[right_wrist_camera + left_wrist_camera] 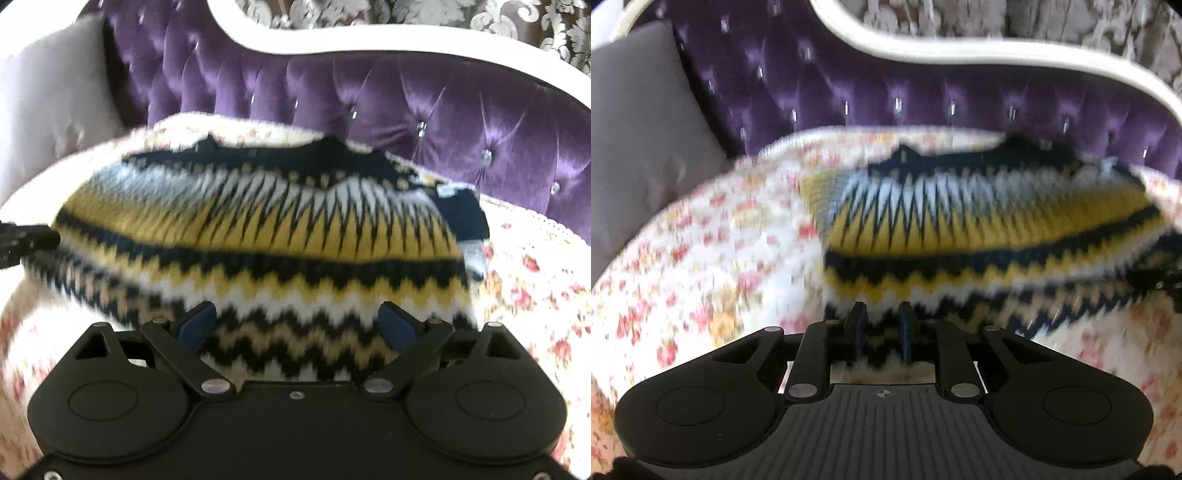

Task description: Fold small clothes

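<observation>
A small knitted sweater (979, 221) with black, yellow and white zigzag bands lies on a floral cover; it also shows in the right wrist view (277, 229). My left gripper (881, 314) has its fingers close together on the sweater's near hem, at its left corner. My right gripper (299, 314) is open, its blue-padded fingers (197, 321) spread wide over the hem. The left gripper's tip (26, 240) shows at the left edge of the right wrist view. Both views are motion-blurred.
The floral cover (701, 258) drapes a seat of a purple tufted sofa (424, 110) with a white curved frame (960, 51). A grey cushion (639, 129) stands at the left. Patterned wallpaper (480, 22) is behind.
</observation>
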